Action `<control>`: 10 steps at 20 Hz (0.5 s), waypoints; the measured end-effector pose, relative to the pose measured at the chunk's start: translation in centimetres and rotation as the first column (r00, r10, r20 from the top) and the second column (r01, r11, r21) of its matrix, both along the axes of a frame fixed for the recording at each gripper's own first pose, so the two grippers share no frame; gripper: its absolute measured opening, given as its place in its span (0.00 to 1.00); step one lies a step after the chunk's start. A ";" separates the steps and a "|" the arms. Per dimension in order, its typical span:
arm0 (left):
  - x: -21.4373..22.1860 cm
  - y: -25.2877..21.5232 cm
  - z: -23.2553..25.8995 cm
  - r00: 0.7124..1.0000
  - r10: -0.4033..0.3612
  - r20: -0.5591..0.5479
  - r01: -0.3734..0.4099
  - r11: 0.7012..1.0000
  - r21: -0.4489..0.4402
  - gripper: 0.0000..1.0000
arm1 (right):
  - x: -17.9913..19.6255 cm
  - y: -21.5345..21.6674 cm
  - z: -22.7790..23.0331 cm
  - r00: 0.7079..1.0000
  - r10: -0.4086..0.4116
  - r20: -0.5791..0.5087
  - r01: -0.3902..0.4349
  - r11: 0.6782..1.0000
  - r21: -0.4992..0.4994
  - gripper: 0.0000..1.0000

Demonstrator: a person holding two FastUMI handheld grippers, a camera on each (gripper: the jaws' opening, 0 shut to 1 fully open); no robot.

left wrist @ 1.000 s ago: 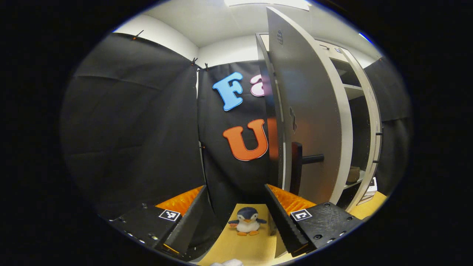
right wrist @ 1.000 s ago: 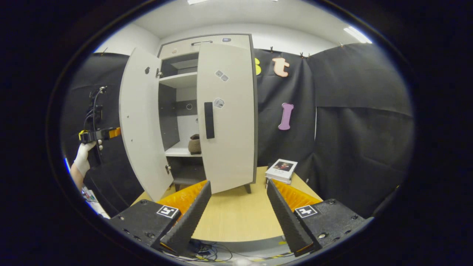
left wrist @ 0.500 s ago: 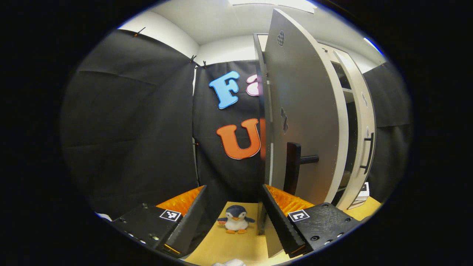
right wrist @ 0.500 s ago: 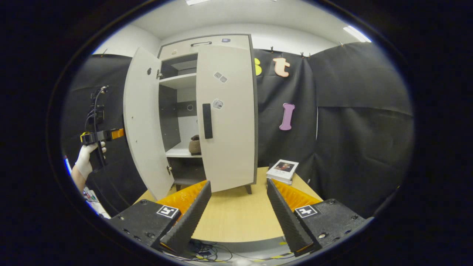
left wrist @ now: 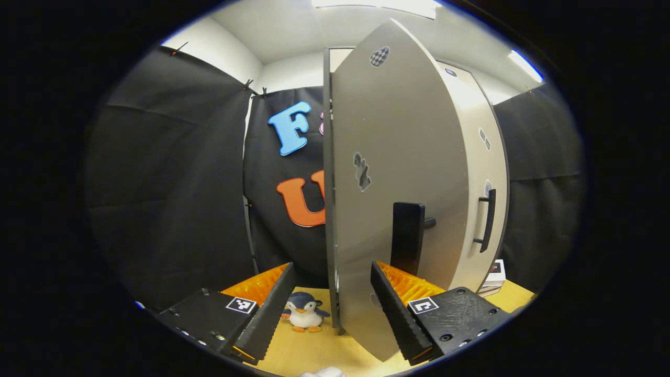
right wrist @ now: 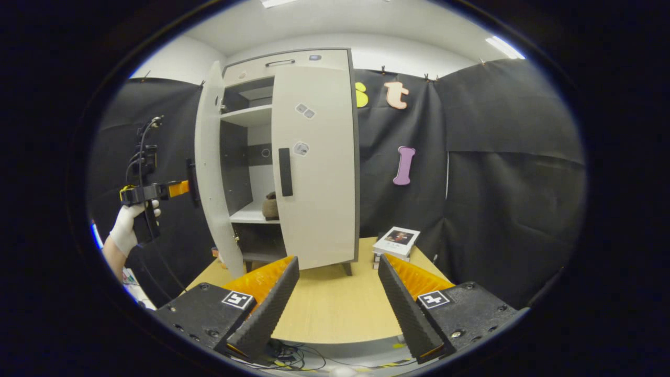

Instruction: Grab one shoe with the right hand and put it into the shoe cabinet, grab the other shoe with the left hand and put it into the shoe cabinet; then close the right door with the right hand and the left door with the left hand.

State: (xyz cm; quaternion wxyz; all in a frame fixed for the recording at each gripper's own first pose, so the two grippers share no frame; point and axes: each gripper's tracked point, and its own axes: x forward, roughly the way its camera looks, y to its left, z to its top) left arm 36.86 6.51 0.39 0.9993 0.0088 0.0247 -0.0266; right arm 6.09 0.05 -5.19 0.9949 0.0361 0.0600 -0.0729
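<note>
Left door (left wrist: 398,173) half-swung, pushed by left gripper (left wrist: 330,309); fingers spread wide, nothing held. Right gripper (right wrist: 335,309) likewise agape, empty. Shoe (right wrist: 270,205) shelved inside shoe cabinet (right wrist: 314,157). Risk judged: fingers slipped off door edge, door left ajar.

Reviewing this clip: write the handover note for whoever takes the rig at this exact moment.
Left gripper: open, at the outer face of the left door, beside its handle; nothing held.
Right gripper: open, empty, back from the cabinet above the table.
A shoe sits on the cabinet shelf; the second cannot be made out.
Right door is closed. Left door is ajar, partway toward closed.
Left to do: push the left door fully shut with the left gripper.
</note>
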 end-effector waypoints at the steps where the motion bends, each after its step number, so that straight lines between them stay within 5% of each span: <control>1: 0.1 -0.7 0.0 1.000 -0.011 -0.004 0.011 1.000 0.004 0.85 | 0.0 -0.2 0.1 1.000 0.001 0.001 -0.001 1.000 -0.002 0.99; 5: 0.8 -2.4 0.0 0.999 -0.035 -0.025 0.035 0.999 0.006 0.95 | -0.3 -0.5 0.2 1.000 -0.004 0.004 0.004 1.000 0.007 0.99; 10: -0.3 -2.1 0.8 1.000 -0.017 -0.003 0.017 1.000 0.011 0.96 | -0.5 -0.5 0.8 1.000 -0.011 0.017 0.011 1.000 0.008 0.99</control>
